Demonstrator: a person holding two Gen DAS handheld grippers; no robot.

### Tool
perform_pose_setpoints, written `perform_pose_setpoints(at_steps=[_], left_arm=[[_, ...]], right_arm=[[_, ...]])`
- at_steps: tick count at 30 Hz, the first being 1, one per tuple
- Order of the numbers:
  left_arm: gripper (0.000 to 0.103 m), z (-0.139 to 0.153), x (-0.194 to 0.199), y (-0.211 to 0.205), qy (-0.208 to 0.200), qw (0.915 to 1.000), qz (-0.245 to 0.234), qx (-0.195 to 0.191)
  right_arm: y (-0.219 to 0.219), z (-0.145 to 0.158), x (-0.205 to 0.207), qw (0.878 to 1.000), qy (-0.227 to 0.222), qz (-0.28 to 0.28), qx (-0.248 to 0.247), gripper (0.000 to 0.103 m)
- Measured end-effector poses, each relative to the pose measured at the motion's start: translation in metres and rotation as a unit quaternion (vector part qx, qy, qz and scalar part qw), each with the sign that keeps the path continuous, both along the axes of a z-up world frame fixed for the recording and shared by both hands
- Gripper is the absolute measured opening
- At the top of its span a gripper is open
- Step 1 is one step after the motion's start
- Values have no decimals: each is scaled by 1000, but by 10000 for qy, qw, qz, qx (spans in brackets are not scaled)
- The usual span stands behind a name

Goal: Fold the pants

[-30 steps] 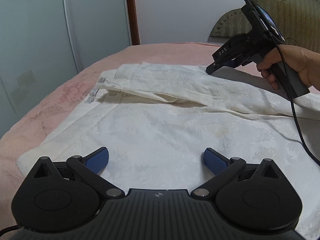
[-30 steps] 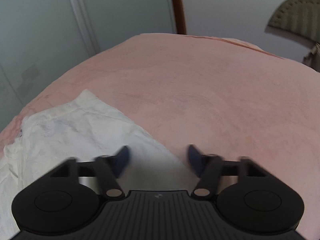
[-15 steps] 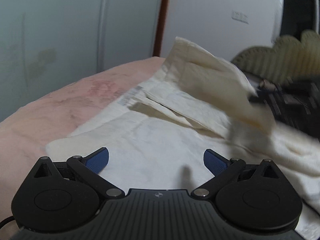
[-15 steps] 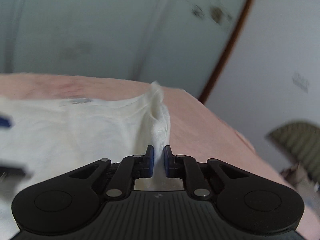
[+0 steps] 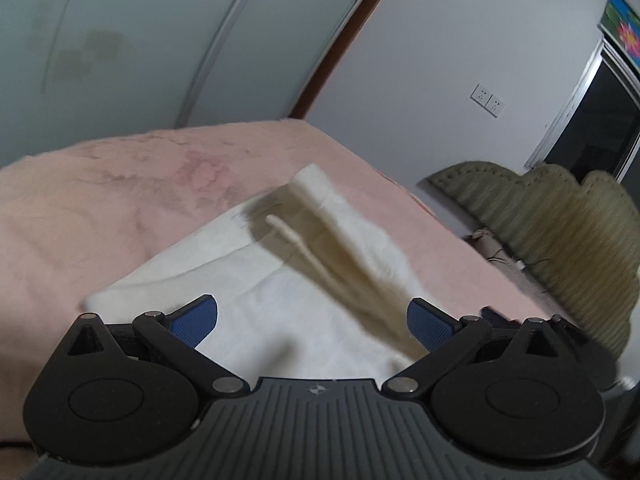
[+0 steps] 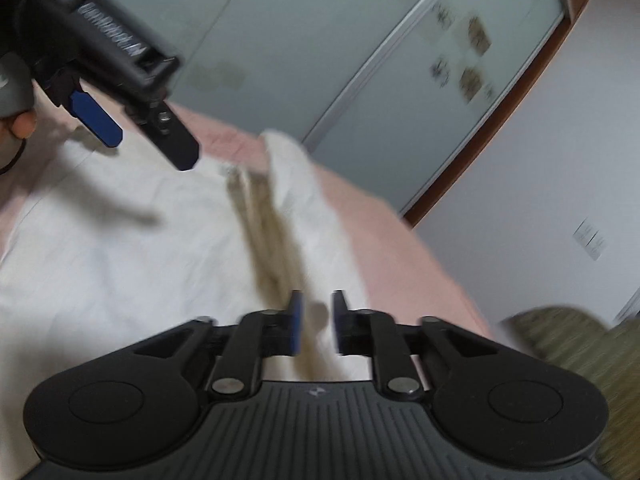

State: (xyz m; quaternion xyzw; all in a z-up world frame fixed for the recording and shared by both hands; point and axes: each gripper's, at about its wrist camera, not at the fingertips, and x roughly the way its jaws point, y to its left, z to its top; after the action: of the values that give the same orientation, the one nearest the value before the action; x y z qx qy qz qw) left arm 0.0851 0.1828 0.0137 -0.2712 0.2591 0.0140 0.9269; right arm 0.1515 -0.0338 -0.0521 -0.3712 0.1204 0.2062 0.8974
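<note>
We see the white pants [image 5: 280, 312] spread over the pink bed [image 5: 100, 208], with one layer lifted into a raised fold [image 5: 360, 248] that runs from the far corner of the fabric back toward our right side; the lower layer lies flat beneath it, and a shadow falls along the line where the two meet.

In the left wrist view, our left hand-held gripper [image 5: 312, 320] hovers above the flat part of the pants with its blue-padded fingers [image 5: 194, 318] spread wide apart; nothing sits between them, and the lifted fold passes just beside the right-hand pad.

In the right wrist view, our right hand-held gripper [image 6: 316, 324] has its two fingers drawn close together with a narrow gap, and white cloth of the pants [image 6: 132, 264] shows in that gap; the frame is blurred, so we cannot tell for certain whether the pads press on the fabric or merely flank it. The raised fold [image 6: 296, 184] stretches ahead from these fingers to a peak near the bed's far edge.

The left hand-held gripper [image 6: 148, 136] also appears in the upper left of the right wrist view, tilted downward over the pants, fingers apart.

Behind the bed stand frosted sliding doors [image 5: 140, 40], a white wall [image 5: 440, 60], and an olive headboard [image 5: 560, 216].
</note>
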Motion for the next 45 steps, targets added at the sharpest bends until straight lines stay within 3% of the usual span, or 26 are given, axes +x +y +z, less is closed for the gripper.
perform_pose_setpoints(at_steps=[1, 4, 5, 6, 8, 10, 14, 15, 17, 19, 21, 28, 30, 32, 35, 39, 45], left_arm=[[102, 1, 10, 3, 35, 9998, -61, -177], [102, -1, 34, 9, 173, 9965, -269, -772], [102, -2, 43, 10, 232, 9947, -336, -941], [102, -3, 51, 10, 293, 9931, -367, -1075], [102, -7, 70, 12, 381, 9889, -482, -1354], [102, -11, 87, 15, 513, 9852, -500, -1560], [100, -18, 111, 23, 624, 9771, -438, -1986], [95, -20, 114, 25, 635, 9757, -381, -2063], [72, -22, 112, 29, 675, 9752, -190, -2098], [10, -22, 106, 30, 703, 9791, -151, -1902], [3, -24, 95, 32, 712, 9803, -127, -1838], [3, -20, 61, 38, 442, 9856, -393, -1583], [4, -19, 58, 39, 406, 9858, -440, -1568], [3, -17, 56, 40, 356, 9863, -423, -1556], [3, -13, 58, 35, 316, 9865, -422, -1552], [3, -12, 54, 35, 330, 9878, -438, -1455], [4, -3, 56, 33, 379, 9912, -581, -1125]], right_arm=[[3, -1, 7, 10000, 31, -62, -20, 76], [5, -4, 25, 9991, 385, -30, 165, 76], [4, -4, 34, 9979, 568, -51, 303, 65], [5, -4, 41, 9966, 704, -123, 402, 43], [1, -5, 53, 9936, 930, -267, 586, 16], [-7, 0, 50, 9929, 911, -220, 738, 13], [-9, 9, 19, 9961, 688, 19, 559, 12], [-9, 9, 12, 9963, 685, 81, 512, 12], [-7, 7, 1, 9968, 692, 173, 370, 12], [-4, 2, -7, 9965, 751, 198, 295, 12], [-2, -5, -11, 9959, 835, 201, 269, 12], [-16, -11, -46, 9981, 603, -66, 55, 19], [-36, -8, -52, 9977, 610, -302, 60, 22], [-60, -9, -53, 9956, 639, -685, -3, 31], [-92, -21, -46, 9890, 689, -1284, -269, 32], [-122, -32, -36, 9824, 599, -1761, -151, 32], [-134, -17, -32, 9789, 765, -1717, 804, 30]])
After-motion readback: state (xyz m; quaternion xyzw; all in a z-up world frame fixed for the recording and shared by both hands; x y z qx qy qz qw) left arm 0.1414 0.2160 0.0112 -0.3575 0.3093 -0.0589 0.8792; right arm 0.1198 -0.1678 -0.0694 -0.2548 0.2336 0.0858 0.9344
